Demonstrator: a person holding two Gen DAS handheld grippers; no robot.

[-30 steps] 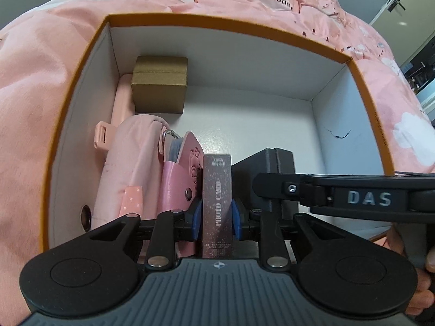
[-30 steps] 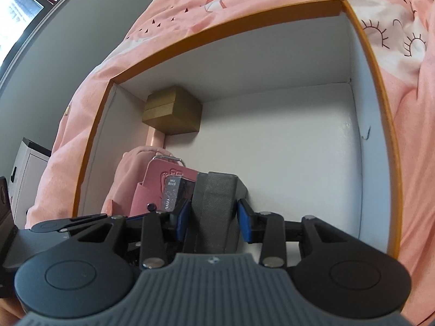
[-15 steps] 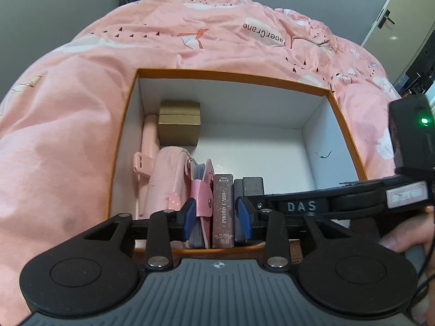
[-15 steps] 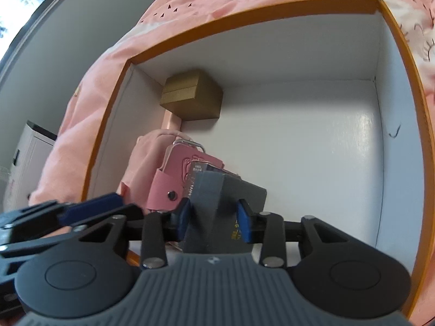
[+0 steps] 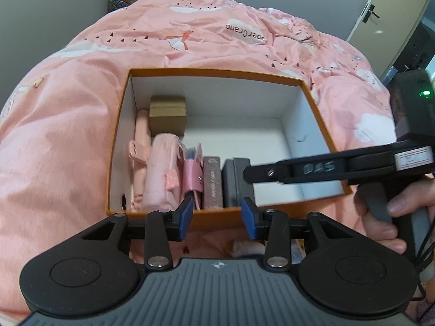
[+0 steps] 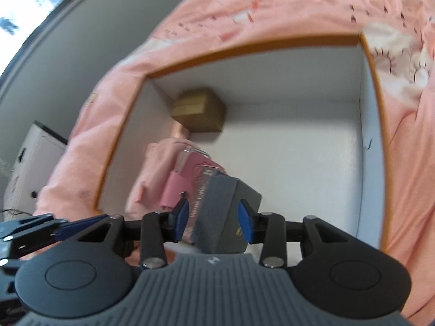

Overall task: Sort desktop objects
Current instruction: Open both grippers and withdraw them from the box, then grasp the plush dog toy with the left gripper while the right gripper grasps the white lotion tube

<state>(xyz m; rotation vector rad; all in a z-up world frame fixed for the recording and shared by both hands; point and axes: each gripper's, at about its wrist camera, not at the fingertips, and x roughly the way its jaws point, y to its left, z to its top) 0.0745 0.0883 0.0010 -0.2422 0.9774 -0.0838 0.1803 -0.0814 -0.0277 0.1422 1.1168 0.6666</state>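
Left tongs (image 5: pixel 217 218) pulled back from the photo card box (image 5: pixel 213 182), now wide and empty, right tongs (image 6: pixel 213 220) parted around the grey case (image 6: pixel 223 214), orange box (image 5: pixel 217 71) on bed.

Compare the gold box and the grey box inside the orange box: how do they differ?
The gold box is shiny tan and sits in the far left corner of the orange box; the grey box is matte dark and stands at the near wall beside the glittery card box. The gold box stands apart from both grippers; the right gripper brackets the grey one. Both are small and rectangular.
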